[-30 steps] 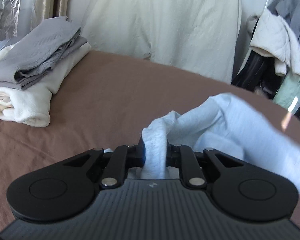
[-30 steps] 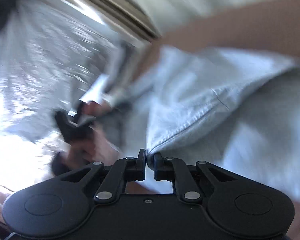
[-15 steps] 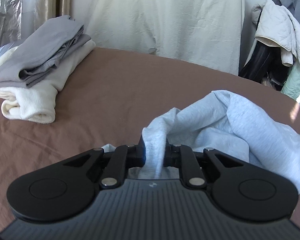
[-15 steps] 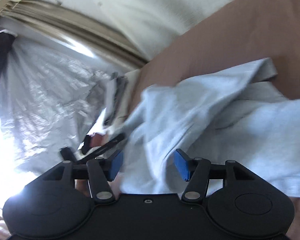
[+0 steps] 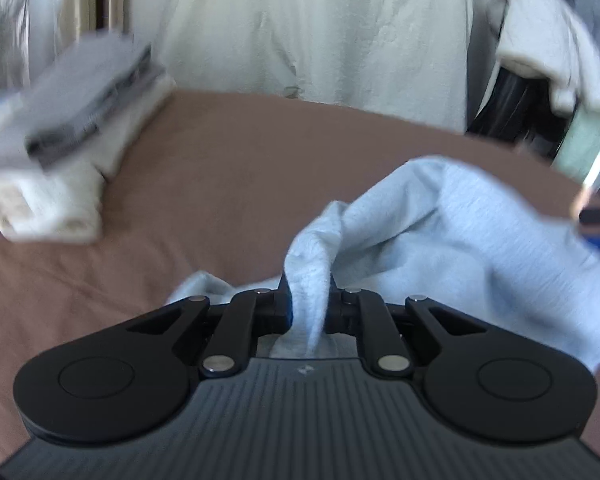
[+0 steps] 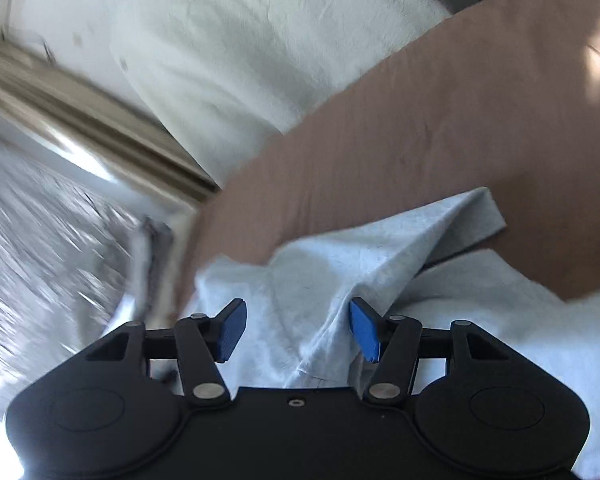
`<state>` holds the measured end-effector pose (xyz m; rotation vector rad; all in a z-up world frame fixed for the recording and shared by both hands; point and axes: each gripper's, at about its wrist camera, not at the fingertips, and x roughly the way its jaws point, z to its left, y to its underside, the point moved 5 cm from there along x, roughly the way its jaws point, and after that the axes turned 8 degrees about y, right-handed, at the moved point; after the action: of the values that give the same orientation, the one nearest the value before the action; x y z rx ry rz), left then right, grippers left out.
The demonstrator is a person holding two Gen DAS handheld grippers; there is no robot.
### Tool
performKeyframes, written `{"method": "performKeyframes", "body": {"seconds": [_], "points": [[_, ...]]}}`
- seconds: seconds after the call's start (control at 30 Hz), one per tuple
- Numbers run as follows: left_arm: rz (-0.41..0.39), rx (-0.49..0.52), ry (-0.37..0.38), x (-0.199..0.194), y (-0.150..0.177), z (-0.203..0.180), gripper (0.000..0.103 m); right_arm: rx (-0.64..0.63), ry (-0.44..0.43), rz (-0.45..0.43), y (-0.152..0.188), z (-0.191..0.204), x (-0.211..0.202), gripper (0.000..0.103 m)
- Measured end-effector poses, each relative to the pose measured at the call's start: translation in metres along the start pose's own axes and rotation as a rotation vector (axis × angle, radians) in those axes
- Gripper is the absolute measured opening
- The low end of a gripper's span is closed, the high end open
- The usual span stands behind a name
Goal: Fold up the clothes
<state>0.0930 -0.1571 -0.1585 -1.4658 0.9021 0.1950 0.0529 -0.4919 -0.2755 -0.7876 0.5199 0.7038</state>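
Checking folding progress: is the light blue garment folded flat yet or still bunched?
Still bunched. The light blue garment lies crumpled in loose humps on the brown sheet, one gathered ridge pinched in the left hand-held gripper.

light: daylight, we get blown glare lower left of right view | blur: motion smear on backgrounds, both views | distortion: fisheye bending at edges

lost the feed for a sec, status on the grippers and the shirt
Left gripper shut on light blue shirt. Right gripper open, jaws just closing a little, shirt between them unpinched. Folded stack well clear.
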Motion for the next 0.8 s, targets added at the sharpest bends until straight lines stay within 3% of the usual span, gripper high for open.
{"method": "performKeyframes", "body": {"seconds": [0.03,0.1,0.13,0.3,0.47,0.6,0.7,0.8], "points": [[0.005,0.010,-0.002,0.000,0.002,-0.002,0.011,-0.046,0.060,-0.005,0.001,0.006,0.006,0.052],[0.010,-0.003,0.016,-0.003,0.003,-0.002,0.011,-0.120,0.133,-0.023,0.005,0.016,0.010,0.017],[0.002,0.000,0.015,-0.006,0.002,-0.002,0.011,-0.143,0.155,-0.041,0.007,0.019,0.008,0.010],[-0.061,-0.019,0.011,-0.026,-0.008,0.004,0.011,-0.254,0.241,-0.180,0.013,0.040,-0.020,0.004],[-0.083,-0.011,-0.003,-0.036,-0.012,0.003,0.011,-0.303,0.257,-0.270,0.006,0.057,-0.057,0.004],[-0.074,-0.068,0.034,-0.039,-0.012,0.006,0.011,-0.326,0.248,-0.312,0.003,0.070,-0.079,0.003],[-0.066,-0.128,0.052,-0.039,-0.010,0.014,0.011,-0.349,0.244,-0.302,0.007,0.075,-0.083,0.003],[-0.053,-0.148,0.059,-0.036,-0.010,0.019,0.011,-0.347,0.261,-0.224,0.012,0.072,-0.070,0.008]]}}
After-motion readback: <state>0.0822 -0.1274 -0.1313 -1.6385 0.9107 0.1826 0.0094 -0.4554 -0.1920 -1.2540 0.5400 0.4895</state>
